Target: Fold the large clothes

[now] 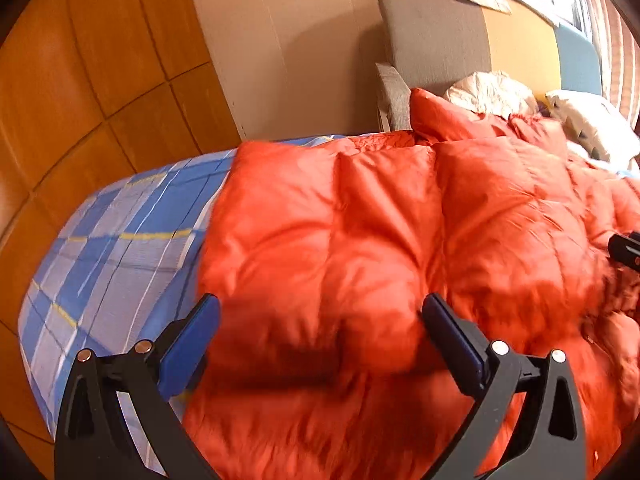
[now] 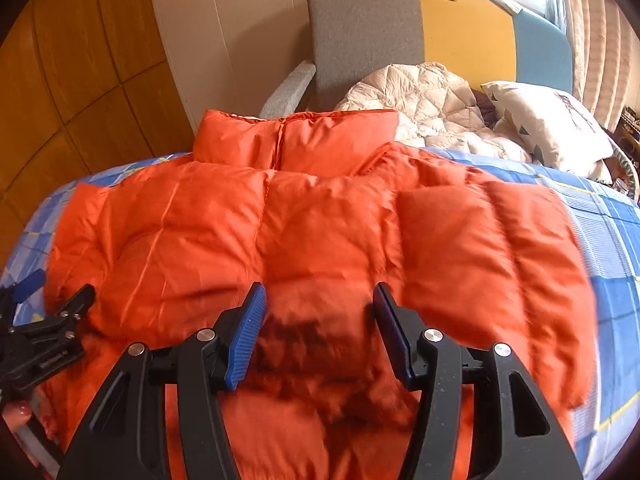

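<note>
Orange puffer jacket (image 2: 304, 216) lies quilted, puffy on the bed; both grippers (image 1: 320, 320) (image 2: 320, 312) gape, empty.

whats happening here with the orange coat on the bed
A person is folding a puffy orange quilted down jacket that lies spread on a bed with a blue plaid sheet. A hand-held two-finger tool is in each hand. The left tool and the right tool are both over the near part of the jacket, each with a bulge of orange padding between its blue pads. Neither visibly pinches the fabric. A cream quilted jacket and a pale pillow lie beyond.
</note>
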Available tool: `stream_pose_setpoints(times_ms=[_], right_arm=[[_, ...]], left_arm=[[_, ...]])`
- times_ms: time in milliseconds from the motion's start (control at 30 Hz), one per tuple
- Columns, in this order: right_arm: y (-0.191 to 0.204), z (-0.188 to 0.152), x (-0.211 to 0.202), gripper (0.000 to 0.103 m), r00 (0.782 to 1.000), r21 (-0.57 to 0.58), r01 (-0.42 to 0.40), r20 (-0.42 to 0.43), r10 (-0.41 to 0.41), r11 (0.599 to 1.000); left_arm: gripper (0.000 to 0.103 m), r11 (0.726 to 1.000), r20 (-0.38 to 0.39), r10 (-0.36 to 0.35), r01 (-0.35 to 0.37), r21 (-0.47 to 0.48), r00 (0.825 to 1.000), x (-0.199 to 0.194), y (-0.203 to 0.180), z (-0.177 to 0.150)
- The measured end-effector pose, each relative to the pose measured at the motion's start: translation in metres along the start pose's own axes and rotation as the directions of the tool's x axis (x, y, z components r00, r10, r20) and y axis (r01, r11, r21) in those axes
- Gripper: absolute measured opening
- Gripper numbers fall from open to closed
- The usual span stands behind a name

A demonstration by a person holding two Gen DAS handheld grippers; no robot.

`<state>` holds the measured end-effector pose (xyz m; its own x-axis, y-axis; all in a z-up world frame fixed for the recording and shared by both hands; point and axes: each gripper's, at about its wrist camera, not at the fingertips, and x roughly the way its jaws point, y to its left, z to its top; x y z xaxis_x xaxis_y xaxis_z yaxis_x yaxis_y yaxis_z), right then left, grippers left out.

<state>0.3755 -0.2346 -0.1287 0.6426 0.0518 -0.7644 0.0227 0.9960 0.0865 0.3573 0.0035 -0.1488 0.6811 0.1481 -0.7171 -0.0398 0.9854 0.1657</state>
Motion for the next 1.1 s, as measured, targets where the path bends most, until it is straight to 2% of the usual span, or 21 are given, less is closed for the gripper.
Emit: stream_pose_setpoints(times_ms=[100, 233, 333, 400, 467, 533, 600, 667, 700, 767, 900, 967, 1100], right_arm=[[-0.007, -0.012, -0.017, 0.055, 1.000, 0.014, -0.012, -0.004, 0.013, 1.000], [-0.013, -0.032, -0.036, 0.055, 1.000, -0.005, -0.002, -0.007, 0.002, 1.000], [-0.017, -0.046, -0.049, 0.060, 1.000, -0.030, 0.009, -0.015, -0.009, 1.000], [-0.023, -0.055, -0.059, 0.060, 1.000, -0.030, 0.011, -0.016, -0.012, 0.999], [-0.028, -0.063, -0.069, 0.060, 1.000, -0.024, -0.005, -0.022, 0.005, 1.000], [-0.031, -0.069, -0.078, 0.060, 1.000, -0.032, -0.006, -0.026, 0.005, 0.999], [-0.036, -0.077, -0.089, 0.060, 1.000, -0.036, 0.010, -0.026, -0.011, 0.999], [-0.043, -0.085, -0.100, 0.061, 1.000, -0.025, 0.010, -0.025, -0.011, 1.000], [-0.048, -0.089, -0.105, 0.066, 0.999, -0.017, 0.014, -0.028, -0.015, 1.000], [-0.058, -0.097, -0.118, 0.069, 0.999, 0.003, 0.027, -0.019, -0.027, 1.000], [-0.081, -0.113, -0.145, 0.069, 0.997, 0.019, 0.074, -0.003, -0.074, 0.997], [-0.094, -0.122, -0.156, 0.069, 0.996, 0.039, 0.086, -0.008, -0.085, 0.996], [-0.119, -0.141, -0.167, 0.069, 0.997, 0.081, 0.071, -0.049, -0.068, 0.994]], left_arm=[[0.101, 1.000, -0.002, -0.002, 0.002, -0.019, 1.000, -0.014, 0.011, -0.013], [0.101, 1.000, -0.053, -0.015, 0.015, -0.006, 0.999, -0.022, 0.022, -0.033], [0.101, 0.999, -0.091, -0.042, 0.039, -0.035, 0.995, -0.027, 0.031, -0.046], [0.101, 0.997, -0.123, -0.055, 0.048, -0.056, 0.991, -0.028, 0.039, -0.054], [0.101, 0.992, -0.174, -0.111, 0.099, -0.073, 0.978, -0.027, 0.046, -0.065], [0.101, 0.995, -0.203, -0.094, 0.084, -0.058, 0.975, -0.029, 0.047, -0.074], [0.101, 0.997, -0.191, -0.073, 0.064, -0.050, 0.979, -0.038, 0.050, -0.081], [0.101, 0.995, -0.177, -0.089, 0.078, -0.064, 0.980, -0.046, 0.054, -0.087], [0.101, 0.995, -0.171, -0.086, 0.076, -0.070, 0.981, -0.051, 0.057, -0.091], [0.101, 0.994, -0.154, -0.085, 0.073, -0.081, 0.984, -0.058, 0.064, -0.097], [0.101, 0.988, -0.114, -0.112, 0.099, -0.120, 0.987, -0.074, 0.086, -0.109], [0.101, 0.989, -0.107, -0.101, 0.089, -0.115, 0.989, -0.079, 0.093, -0.114], [0.101, 0.981, -0.133, -0.157, 0.140, -0.131, 0.978, -0.080, 0.108, -0.124]])
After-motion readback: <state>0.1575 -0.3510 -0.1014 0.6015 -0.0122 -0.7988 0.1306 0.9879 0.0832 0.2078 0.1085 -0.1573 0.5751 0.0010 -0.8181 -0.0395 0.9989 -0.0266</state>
